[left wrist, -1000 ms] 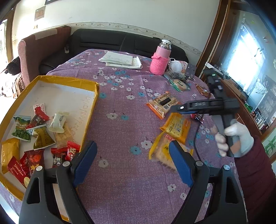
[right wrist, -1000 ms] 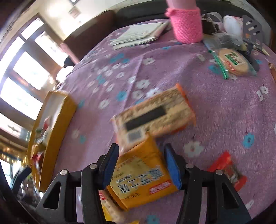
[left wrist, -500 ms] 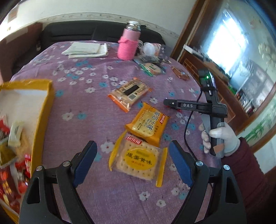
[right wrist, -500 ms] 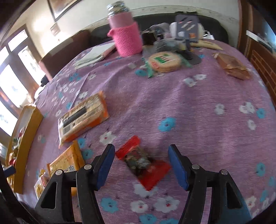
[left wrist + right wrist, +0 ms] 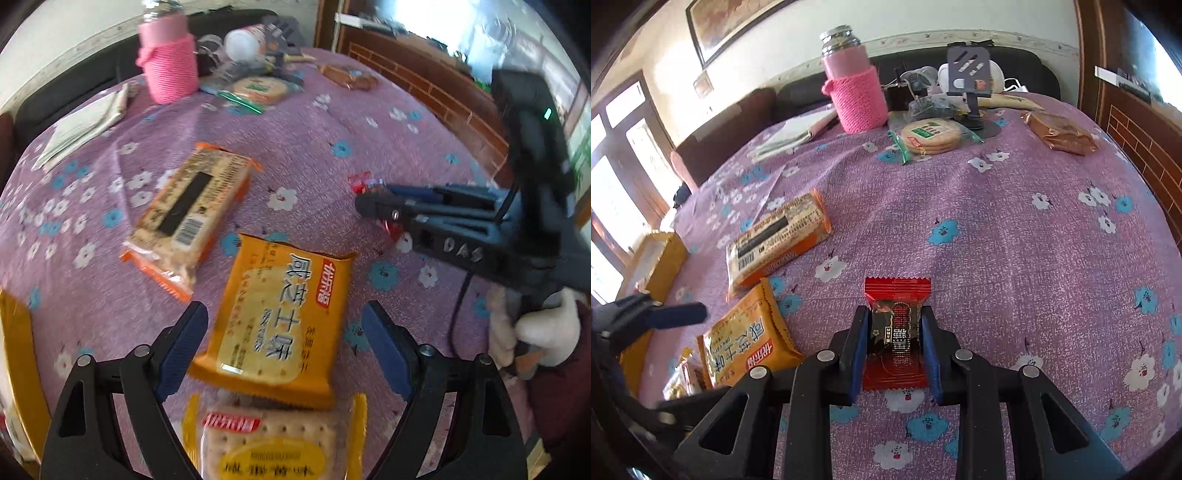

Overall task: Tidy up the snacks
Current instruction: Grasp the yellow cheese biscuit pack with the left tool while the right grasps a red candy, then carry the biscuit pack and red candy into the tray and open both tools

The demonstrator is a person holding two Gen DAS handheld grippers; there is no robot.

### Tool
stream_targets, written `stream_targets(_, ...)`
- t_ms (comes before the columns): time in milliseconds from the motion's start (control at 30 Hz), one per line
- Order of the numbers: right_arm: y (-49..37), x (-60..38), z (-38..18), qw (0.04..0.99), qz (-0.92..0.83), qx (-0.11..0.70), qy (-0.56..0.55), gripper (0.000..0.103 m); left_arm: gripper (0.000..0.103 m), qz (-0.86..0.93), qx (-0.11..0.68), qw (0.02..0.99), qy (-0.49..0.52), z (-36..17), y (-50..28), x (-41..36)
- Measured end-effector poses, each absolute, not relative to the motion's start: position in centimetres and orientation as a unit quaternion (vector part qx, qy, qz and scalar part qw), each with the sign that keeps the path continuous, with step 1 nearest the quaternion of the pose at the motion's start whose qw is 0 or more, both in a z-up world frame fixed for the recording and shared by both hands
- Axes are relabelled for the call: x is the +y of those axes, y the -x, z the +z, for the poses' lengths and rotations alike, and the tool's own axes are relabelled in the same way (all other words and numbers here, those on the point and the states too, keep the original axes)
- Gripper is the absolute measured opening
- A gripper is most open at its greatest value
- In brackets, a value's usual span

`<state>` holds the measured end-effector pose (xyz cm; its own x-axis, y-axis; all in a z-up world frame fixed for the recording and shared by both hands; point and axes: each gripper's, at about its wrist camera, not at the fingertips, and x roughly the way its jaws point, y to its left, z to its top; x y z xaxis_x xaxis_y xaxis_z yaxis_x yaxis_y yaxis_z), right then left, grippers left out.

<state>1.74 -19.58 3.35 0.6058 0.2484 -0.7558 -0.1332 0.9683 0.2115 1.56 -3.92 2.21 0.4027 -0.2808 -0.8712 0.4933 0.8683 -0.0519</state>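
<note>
- Left tongs (image 5: 284, 339) gape wide over the orange cracker pack (image 5: 277, 321), pads clear of it.
- Right tongs (image 5: 894, 347), jaws just closing, clamp the red candy (image 5: 895, 325) on the surface (image 5: 1015, 240).
- Yellow box (image 5: 659, 258) waits leftward; barcode pack (image 5: 775, 243), round crackers (image 5: 931, 134) and brown packet (image 5: 1060, 131) remain unsorted.

Black gripper (image 5: 894, 343), blue pads, maroon sleeve (image 5: 561, 402)
</note>
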Motion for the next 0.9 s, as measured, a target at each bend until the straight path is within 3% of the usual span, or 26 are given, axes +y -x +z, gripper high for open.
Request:
stream_targets(133,-1.7,-20.5,3.6,0.894,0.115,0.421,-0.098,0.028,0.085,-0.228,0.502,0.823,-0.133,0.9,-2.2,-4.9)
stream_targets(200,-1.6,-20.6,3.7,0.895,0.119,0.417,-0.104,0.028,0.073,-0.216,0.497,0.830,-0.132,1.1,-2.3,-5.1)
stream_targets(433,-1.3,-21.3,4.2,0.899,0.125,0.399,-0.127,0.028,0.072,-0.204,0.491,0.843,-0.089,2.0,-1.7,-3.8)
stream_targets(900,0.3,-20.3,6.8,0.904,0.153,0.367,-0.157,0.028,0.073,-0.145,0.378,0.913,0.045,12.0,7.7,8.0)
